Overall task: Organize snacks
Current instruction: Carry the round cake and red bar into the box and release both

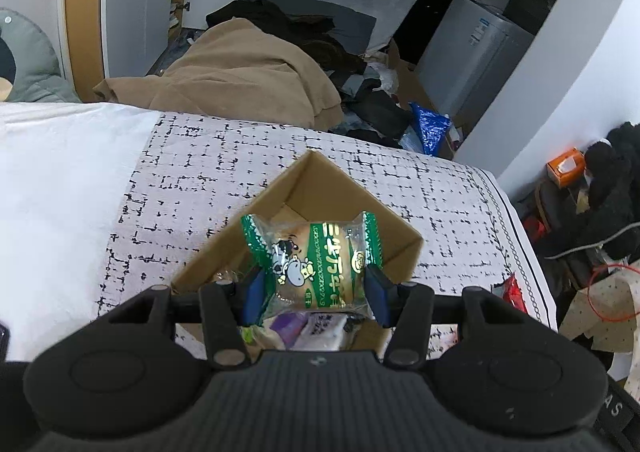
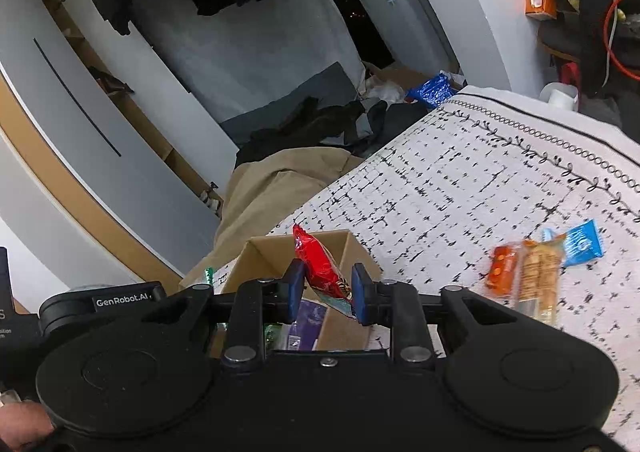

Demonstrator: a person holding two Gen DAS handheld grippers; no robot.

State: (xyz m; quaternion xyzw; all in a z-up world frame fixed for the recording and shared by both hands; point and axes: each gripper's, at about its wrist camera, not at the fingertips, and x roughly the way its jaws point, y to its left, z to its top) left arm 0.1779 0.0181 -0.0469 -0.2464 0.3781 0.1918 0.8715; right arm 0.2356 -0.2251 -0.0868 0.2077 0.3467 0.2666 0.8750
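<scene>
While your left gripper (image 1: 316, 294) pinched the green-wrapped bun (image 1: 314, 262) between its blue fingers (image 1: 255, 292), the pack hung just above the open cardboard box (image 1: 352, 208), which stretched away beyond the fingertips. Beneath those fingers, inside the box, lay a purple-and-white packet (image 1: 312, 328). Your right gripper (image 2: 327, 288) held a red snack bag (image 2: 320, 264) between its fingers (image 2: 295, 284), clamped on the bag's lower part with the top standing up past the fingertips. Directly beyond and below them sat the same box (image 2: 272, 252), with a purple packet (image 2: 308, 316) showing under the fingers. Off to the right of those fingers, on the patterned bedspread (image 2: 460, 188), lay an orange pack (image 2: 500, 266), a tan wafer pack (image 2: 538, 276) and a blue packet (image 2: 582, 242), blurred and close together.
</scene>
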